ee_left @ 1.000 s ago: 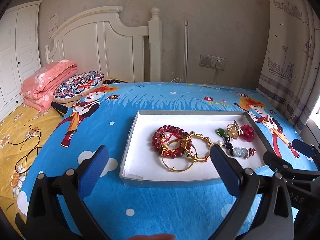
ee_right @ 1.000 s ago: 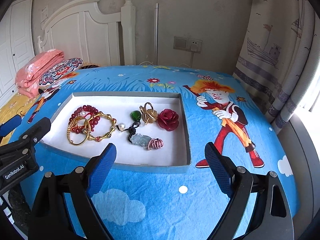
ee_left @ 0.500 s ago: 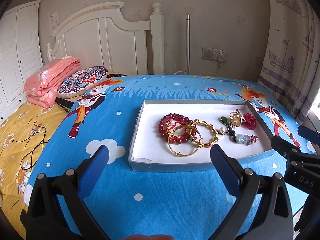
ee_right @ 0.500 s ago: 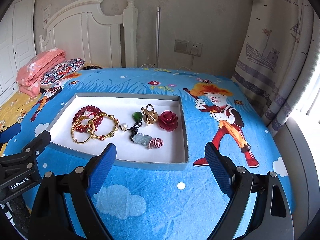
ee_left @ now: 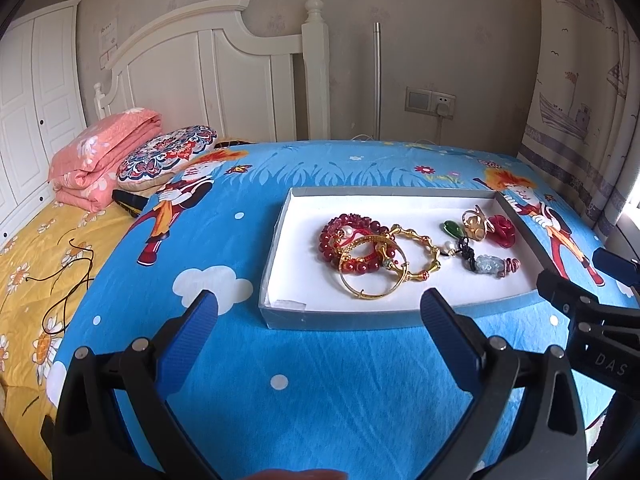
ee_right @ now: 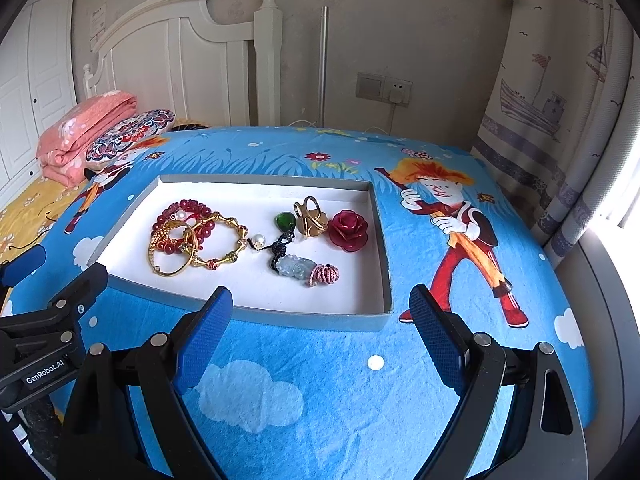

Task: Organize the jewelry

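A shallow grey tray [ee_left: 336, 320] [ee_right: 312, 318] with a white floor lies on the blue bedspread. In it are red bead bracelets [ee_left: 352, 240] [ee_right: 180, 224], gold bangles [ee_left: 372, 286] [ee_right: 172, 268], a green pendant [ee_left: 452, 228] [ee_right: 285, 222], a gold ring [ee_left: 474, 222] [ee_right: 310, 218], a red rose [ee_left: 502, 230] [ee_right: 348, 230] and a pale jade charm on a black cord [ee_left: 490, 264] [ee_right: 294, 266]. My left gripper [ee_left: 320, 328] is open and empty, short of the tray's near edge. My right gripper [ee_right: 320, 330] is open and empty, over the tray's near right corner.
A folded pink quilt [ee_left: 104, 156] and a patterned pillow [ee_left: 164, 156] lie by the white headboard [ee_left: 208, 80]. A dark cord [ee_left: 68, 276] lies on the yellow sheet at left. A curtain [ee_right: 560, 120] hangs at right. The bed's right edge [ee_right: 576, 320] is close.
Both grippers have drawn back from the tray and risen a little; the tray looks farther and smaller in both views. Both stay open. The jewelry has not moved.
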Demonstrator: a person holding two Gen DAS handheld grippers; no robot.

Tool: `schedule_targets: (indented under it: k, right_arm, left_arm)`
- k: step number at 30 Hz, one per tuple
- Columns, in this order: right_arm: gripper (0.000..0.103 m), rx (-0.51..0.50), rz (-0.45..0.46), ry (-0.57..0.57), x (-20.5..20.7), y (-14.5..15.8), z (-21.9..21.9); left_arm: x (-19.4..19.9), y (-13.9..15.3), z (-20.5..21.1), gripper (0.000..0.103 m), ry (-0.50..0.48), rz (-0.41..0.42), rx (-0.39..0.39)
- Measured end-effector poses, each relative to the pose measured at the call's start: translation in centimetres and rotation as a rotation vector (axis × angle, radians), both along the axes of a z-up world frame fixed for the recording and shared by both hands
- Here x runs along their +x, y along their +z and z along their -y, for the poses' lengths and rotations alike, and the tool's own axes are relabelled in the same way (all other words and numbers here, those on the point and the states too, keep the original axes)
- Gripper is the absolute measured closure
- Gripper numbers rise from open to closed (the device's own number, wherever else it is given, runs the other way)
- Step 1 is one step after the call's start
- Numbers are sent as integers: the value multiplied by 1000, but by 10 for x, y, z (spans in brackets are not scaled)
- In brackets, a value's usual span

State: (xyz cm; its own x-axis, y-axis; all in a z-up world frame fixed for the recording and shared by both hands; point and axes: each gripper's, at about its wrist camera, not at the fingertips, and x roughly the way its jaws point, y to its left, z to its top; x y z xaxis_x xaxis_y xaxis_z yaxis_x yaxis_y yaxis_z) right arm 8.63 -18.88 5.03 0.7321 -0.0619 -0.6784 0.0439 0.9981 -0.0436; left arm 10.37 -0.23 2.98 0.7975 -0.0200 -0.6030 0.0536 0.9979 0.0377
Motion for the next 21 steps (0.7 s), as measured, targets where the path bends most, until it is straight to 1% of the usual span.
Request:
schedule_targets:
  k: [21]
  right_arm:
    - [19,3,-11,7,-2,-7,-3]
  left_arm:
    - [-1,-6,1,5,0,-15,8]
